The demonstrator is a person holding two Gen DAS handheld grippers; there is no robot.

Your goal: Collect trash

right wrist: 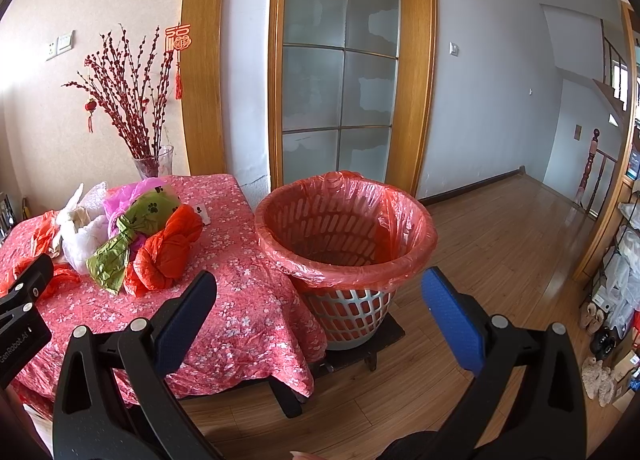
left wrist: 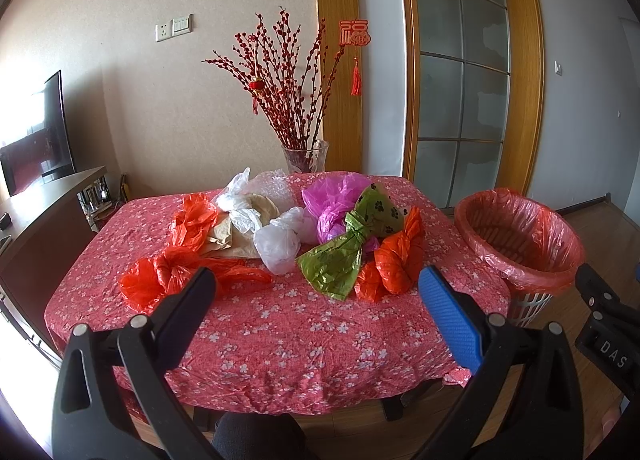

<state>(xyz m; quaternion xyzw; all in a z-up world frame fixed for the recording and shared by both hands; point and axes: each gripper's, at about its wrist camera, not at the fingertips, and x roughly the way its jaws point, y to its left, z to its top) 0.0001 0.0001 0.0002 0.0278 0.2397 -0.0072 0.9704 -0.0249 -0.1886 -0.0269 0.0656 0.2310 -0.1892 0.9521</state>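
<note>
Several knotted plastic bags lie in a pile on the table with the red floral cloth [left wrist: 280, 332]: red ones [left wrist: 396, 260] [left wrist: 160, 276], a green one [left wrist: 344, 256], a white one [left wrist: 278, 246], a pink one [left wrist: 328, 200]. The pile also shows in the right wrist view [right wrist: 164, 248]. A white basket lined with a red bag [right wrist: 344, 228] stands to the right of the table [left wrist: 516, 236]. My left gripper [left wrist: 316, 280] is open and empty above the table's near side. My right gripper [right wrist: 318, 284] is open and empty, in front of the basket.
A glass vase of red branches [left wrist: 306, 156] stands at the table's far edge. A dark cabinet with a TV [left wrist: 40, 212] is on the left. Wooden floor [right wrist: 500, 244] stretches right of the basket, with shelves and slippers [right wrist: 600, 372] at far right.
</note>
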